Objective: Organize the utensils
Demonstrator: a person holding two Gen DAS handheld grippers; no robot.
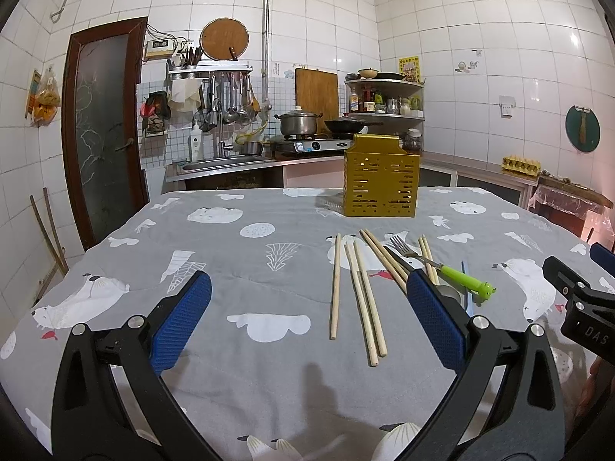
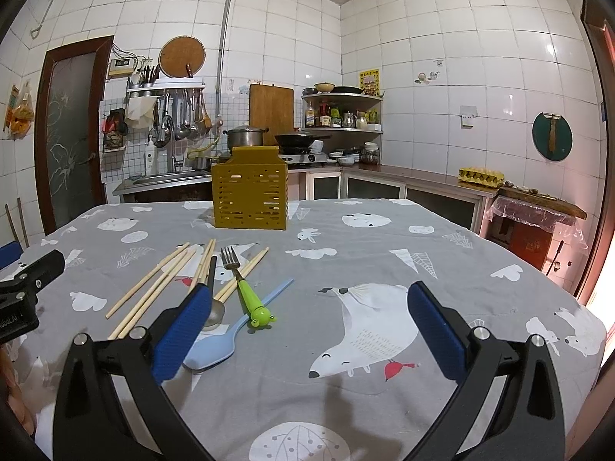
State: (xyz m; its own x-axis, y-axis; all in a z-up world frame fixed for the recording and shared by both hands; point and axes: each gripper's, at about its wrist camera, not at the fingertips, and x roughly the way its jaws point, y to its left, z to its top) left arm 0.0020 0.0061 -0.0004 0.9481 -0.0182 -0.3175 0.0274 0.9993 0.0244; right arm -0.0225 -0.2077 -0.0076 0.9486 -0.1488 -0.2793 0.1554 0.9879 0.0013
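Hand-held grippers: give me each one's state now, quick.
Left hand-held gripper: open, holding nothing.
Right hand-held gripper: open, holding nothing.

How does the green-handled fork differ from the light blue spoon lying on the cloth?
The fork has a metal head and a chunky green frog-shaped handle; the spoon is one pale blue piece throughout. The fork's tines point toward the yellow holder, while the spoon's bowl points toward the camera. The fork lies over the chopsticks; the spoon passes under the fork's handle. Both lie flat, ungripped.
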